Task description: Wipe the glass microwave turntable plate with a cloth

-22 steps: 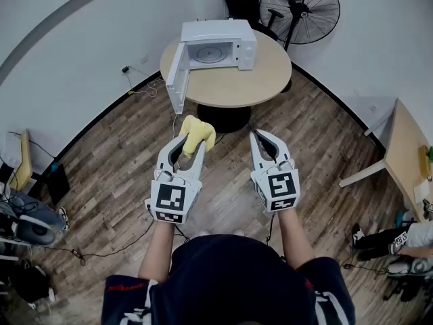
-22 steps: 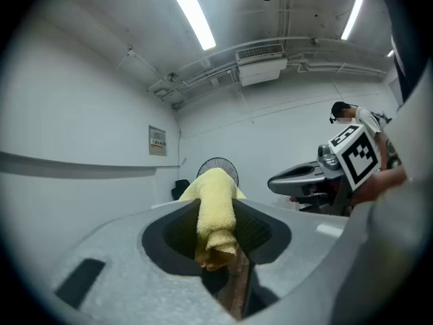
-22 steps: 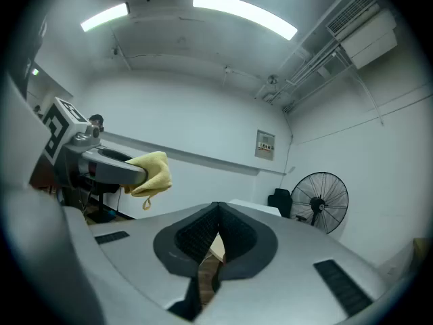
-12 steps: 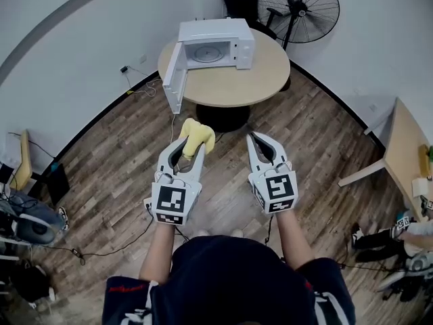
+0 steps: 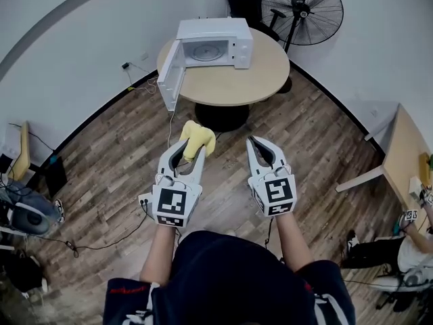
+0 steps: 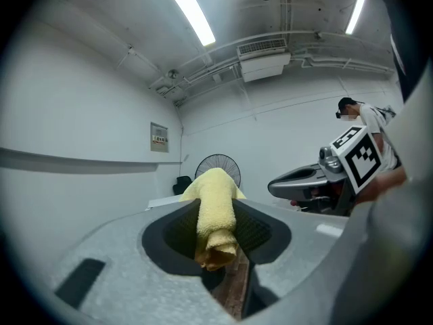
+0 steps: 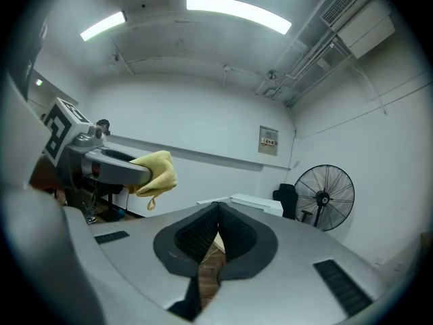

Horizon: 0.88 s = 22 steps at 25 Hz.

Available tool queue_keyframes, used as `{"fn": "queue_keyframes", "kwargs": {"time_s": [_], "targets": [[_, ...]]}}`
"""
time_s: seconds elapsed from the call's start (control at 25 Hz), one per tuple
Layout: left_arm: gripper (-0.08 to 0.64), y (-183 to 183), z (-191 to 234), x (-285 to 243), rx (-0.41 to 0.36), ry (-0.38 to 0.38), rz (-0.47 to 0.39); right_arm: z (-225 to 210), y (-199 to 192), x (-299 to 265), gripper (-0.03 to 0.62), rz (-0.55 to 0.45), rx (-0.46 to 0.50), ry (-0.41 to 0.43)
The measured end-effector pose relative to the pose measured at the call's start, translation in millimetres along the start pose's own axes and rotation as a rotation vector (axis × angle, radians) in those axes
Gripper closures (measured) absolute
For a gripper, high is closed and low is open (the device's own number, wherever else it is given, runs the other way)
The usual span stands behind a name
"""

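Open floor [image 5: 226, 175] reaches the round table [image 5: 237, 80]; the microwave's door [image 5: 169, 76] stands swung open.

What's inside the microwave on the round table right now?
The microwave has its door swung open. In the cavity the round glass turntable plate lies flat, with nothing visibly on it. The casing hides the cavity's ceiling and front corners.

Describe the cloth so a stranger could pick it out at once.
Start at the round wooden table carrying the white microwave, door open. Nearer the camera, over the wood floor, the left gripper is shut on the cloth. It is a bunched yellow towel, while the right gripper beside it is shut and empty.
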<state>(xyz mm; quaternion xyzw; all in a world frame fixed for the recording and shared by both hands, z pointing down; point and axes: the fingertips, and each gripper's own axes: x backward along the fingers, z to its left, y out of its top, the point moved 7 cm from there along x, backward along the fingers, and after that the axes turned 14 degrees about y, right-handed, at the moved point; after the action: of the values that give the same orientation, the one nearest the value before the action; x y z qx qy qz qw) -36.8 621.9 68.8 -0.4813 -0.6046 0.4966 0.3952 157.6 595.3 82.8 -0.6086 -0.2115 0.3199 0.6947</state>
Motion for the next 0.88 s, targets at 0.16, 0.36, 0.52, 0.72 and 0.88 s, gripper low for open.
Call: {"fn": "queue_keyframes", "kwargs": {"time_s": [0.16, 0.36, 0.52, 0.72, 0.88], "targets": [[0.437, -8.1, -13.1, -0.5, 0.005, 0.002, 0.026, -8.4, -9.3, 5.9, 0.583, 0.004, -0.017, 0.010], [0.437, -13.9, -10.8, -12.5, 0.009, 0.009, 0.044, -17.8, -14.5, -5.4, 0.583, 0.005, -0.035, 0.026], [0.437, -17.7, -4.2, -32.3, 0.011, 0.008, 0.048, -29.5, -17.6, -20.6, 0.583, 0.007, -0.055, 0.033], [0.437, -23.6, 14.6, -69.3, 0.019, 0.009, 0.045, -52.2, -17.5, -50.1, 0.583, 0.006, -0.045, 0.021], [0.437, -27.5, 31.5, -107.9, 0.024, -0.009, 0.044, -72.1, -16.3, -84.7, 0.583, 0.011, -0.043, 0.014]]}}
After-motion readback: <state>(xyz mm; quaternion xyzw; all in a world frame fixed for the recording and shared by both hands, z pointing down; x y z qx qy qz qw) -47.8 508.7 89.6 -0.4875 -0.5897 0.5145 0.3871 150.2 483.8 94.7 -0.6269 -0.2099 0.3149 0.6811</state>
